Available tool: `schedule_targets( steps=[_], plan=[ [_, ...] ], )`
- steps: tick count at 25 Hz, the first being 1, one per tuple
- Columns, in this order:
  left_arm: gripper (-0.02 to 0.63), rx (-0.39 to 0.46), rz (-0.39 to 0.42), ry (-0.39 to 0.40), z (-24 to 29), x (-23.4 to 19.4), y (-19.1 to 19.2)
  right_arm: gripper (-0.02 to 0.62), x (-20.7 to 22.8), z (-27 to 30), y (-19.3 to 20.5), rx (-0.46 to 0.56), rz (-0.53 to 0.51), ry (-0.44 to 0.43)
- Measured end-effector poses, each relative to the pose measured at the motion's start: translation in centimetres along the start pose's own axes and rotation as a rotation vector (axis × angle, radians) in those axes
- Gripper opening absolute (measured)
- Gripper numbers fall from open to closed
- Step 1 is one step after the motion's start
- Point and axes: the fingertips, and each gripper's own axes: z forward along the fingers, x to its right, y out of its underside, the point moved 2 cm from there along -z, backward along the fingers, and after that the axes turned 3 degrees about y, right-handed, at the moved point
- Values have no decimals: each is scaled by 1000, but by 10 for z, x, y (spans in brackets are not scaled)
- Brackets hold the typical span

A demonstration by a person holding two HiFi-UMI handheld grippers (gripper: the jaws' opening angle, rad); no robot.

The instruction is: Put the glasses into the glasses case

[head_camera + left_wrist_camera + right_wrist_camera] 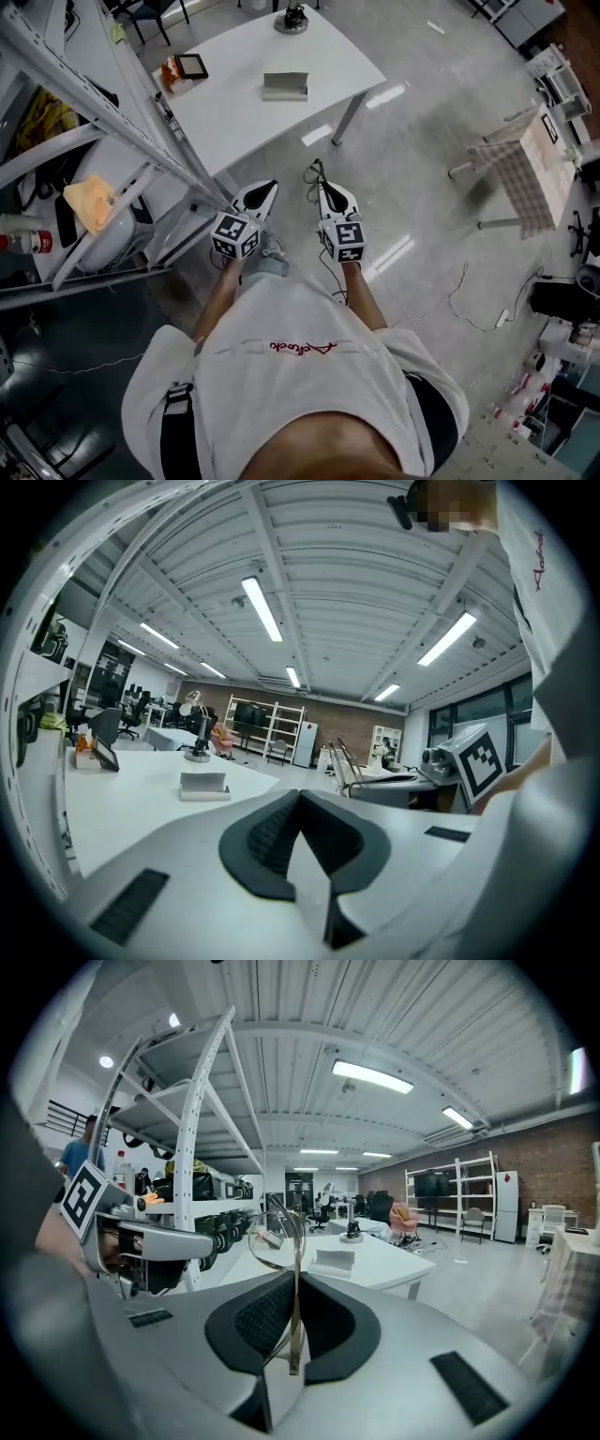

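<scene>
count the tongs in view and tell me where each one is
2. The left tongs, shut and empty, are in front of the person, over the floor. The right tongs, beside them, are shut on the glasses. Both are short of the white table.

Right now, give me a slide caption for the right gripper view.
The right gripper shut on thin-framed glasses, grey glasses case on the white table ahead.

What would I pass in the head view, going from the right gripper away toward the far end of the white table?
right gripper → the glasses clamped in its jaws → white table → glasses case, lying mid-table → black stand at the far edge
</scene>
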Motion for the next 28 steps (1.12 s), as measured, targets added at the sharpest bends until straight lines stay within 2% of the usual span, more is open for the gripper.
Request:
schedule_targets(
  steps=[5, 13, 28],
  plan=[
    [8, 13, -13, 0, 12, -43, -17, 11, -1, 43, -14, -13, -12, 2],
    [8, 4, -35, 8, 25, -95, -22, 11, -5, 97, -24, -22, -20, 10],
    [8, -18, -44, 14, 57, -126, -25, 11, 17, 137, -18, -50, 1, 14]
  ],
)
